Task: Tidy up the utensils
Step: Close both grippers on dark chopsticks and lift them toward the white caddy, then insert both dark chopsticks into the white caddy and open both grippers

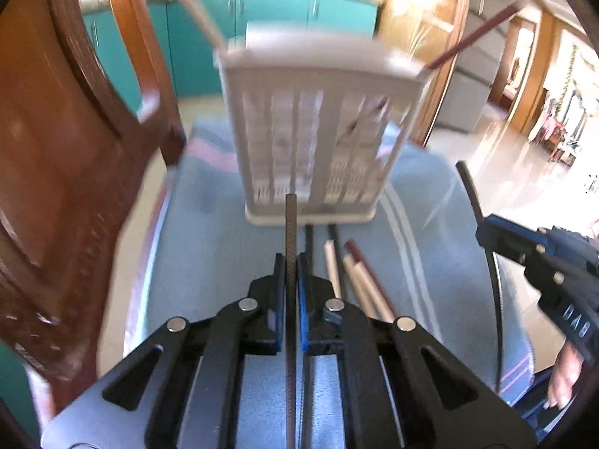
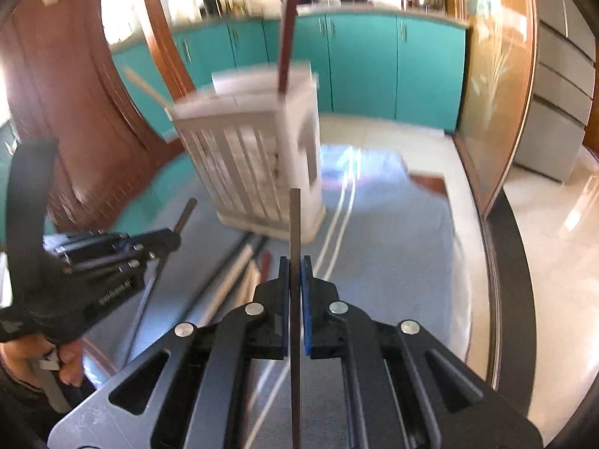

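Note:
A white slatted utensil holder (image 1: 318, 127) stands upright on a blue cloth (image 1: 209, 247); it also shows in the right wrist view (image 2: 254, 157). A dark red chopstick (image 1: 475, 35) and a beige one (image 1: 194, 7) lean out of its top. My left gripper (image 1: 291, 262) is shut on a dark grey chopstick (image 1: 291, 224) pointing at the holder's base. My right gripper (image 2: 295, 265) is shut on a dark chopstick (image 2: 295, 217), in front of the holder. Several loose chopsticks (image 1: 355, 277), beige, black and red, lie on the cloth in front of the holder.
A brown wooden chair (image 1: 75, 149) stands close on the left. Teal cabinets (image 2: 374, 60) line the back wall. The right gripper (image 1: 539, 262) shows at the right of the left wrist view; the left gripper (image 2: 112, 258) shows at the left of the right wrist view.

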Demonstrator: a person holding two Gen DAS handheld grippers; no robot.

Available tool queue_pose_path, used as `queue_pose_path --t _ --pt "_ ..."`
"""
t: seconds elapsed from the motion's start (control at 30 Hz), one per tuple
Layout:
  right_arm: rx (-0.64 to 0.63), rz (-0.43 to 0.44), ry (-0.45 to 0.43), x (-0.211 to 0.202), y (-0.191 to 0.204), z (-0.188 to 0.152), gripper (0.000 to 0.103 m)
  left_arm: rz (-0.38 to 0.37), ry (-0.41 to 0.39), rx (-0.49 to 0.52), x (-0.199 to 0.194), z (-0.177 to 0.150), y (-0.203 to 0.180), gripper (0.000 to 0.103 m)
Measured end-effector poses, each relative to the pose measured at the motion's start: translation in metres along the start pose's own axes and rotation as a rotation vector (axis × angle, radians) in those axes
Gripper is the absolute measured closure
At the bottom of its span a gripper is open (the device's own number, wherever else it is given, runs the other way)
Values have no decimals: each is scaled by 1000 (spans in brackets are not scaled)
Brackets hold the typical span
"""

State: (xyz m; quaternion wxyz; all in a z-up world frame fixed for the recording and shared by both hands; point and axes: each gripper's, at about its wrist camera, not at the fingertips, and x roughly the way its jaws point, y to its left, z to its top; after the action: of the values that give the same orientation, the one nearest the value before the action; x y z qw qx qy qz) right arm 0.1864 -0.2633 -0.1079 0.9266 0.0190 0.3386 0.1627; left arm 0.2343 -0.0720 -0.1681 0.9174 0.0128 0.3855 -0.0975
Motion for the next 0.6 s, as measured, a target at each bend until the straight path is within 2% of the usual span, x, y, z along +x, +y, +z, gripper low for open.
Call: queue_pose_path --t 0.17,0.33,0.5,0.6 --pt "-13 74 -154 -56 -1 16 97 -58 -127 1 -56 11 1 96" --pt "22 119 -288 -110 -3 48 96 -141 -266 -22 -122 49 9 96" --pt "72 158 -383 -128 -6 101 96 -179 -383 -59 -160 101 22 96" --pt "112 141 -448 -130 -6 129 96 -174 -477 -102 -173 128 29 96"
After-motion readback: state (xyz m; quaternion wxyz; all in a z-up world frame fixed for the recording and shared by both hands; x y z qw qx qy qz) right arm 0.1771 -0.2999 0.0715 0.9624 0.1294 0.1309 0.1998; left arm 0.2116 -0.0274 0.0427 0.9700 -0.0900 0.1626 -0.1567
